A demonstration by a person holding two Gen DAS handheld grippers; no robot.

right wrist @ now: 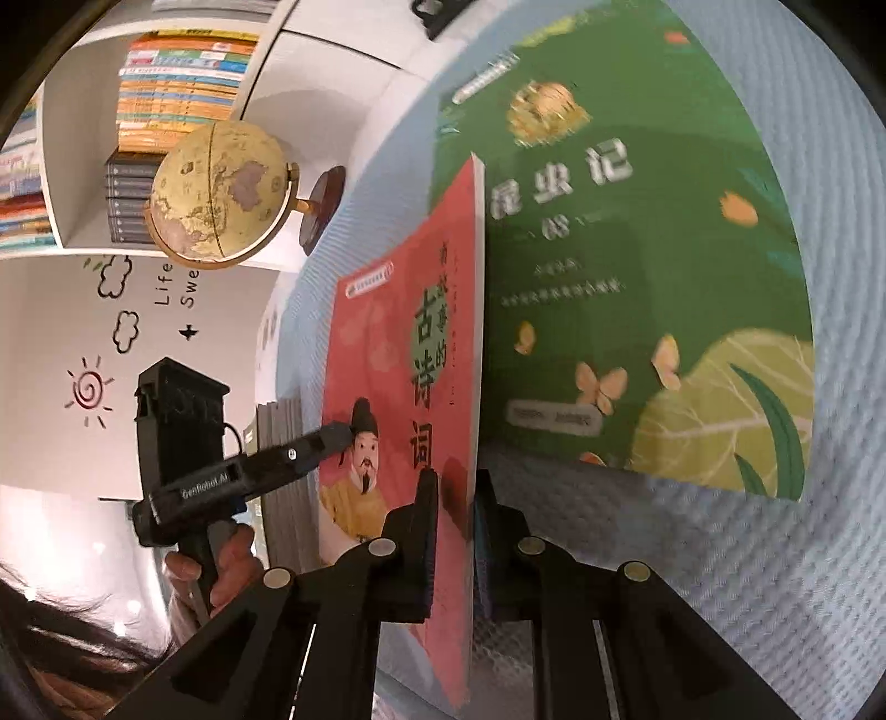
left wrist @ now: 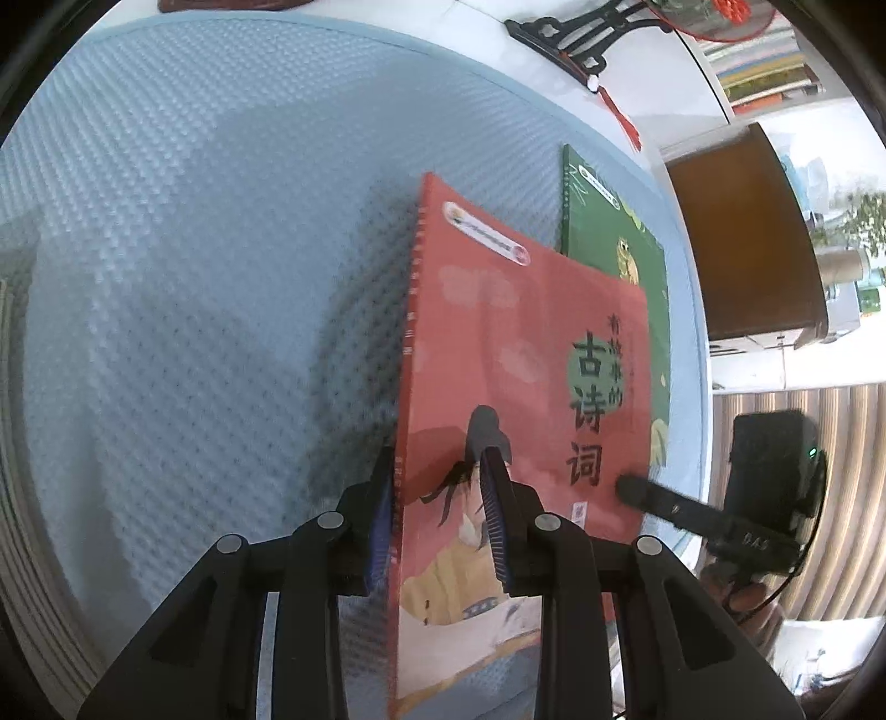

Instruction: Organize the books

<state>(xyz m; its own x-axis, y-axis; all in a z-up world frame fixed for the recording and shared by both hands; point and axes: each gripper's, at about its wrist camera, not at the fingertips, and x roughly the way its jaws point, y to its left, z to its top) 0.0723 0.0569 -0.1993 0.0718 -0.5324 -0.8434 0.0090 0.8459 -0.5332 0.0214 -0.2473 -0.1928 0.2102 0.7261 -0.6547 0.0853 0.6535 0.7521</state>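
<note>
Left gripper [left wrist: 437, 471] up close in the left wrist view: both fingers clamped on the red book [left wrist: 526, 354] at its spine edge, one pad on the cover, the other behind it. Red book is tilted up off the blue textured mat [left wrist: 194, 249], cover facing right. Green book [left wrist: 614, 232] lies flat on the mat just behind it, partly hidden. My right gripper [left wrist: 628, 487] shows at the far right, pinching the red book's opposite edge; fingers of my hand [left wrist: 742, 595] visible under its body. Black carved stand [left wrist: 576, 39] with a red tassel sits past the mat's far corner.

Right wrist view: right gripper [right wrist: 454, 487] clenched on the red book's [right wrist: 398, 387] edge, pads on either side of it. Green book [right wrist: 637, 249] flat on the mat [right wrist: 747, 581], to the right. Left gripper [right wrist: 332, 435] grips the book's other side, my hand [right wrist: 232, 559] on its handle. Globe [right wrist: 219, 191] stands near a shelf of stacked books [right wrist: 183, 83].
</note>
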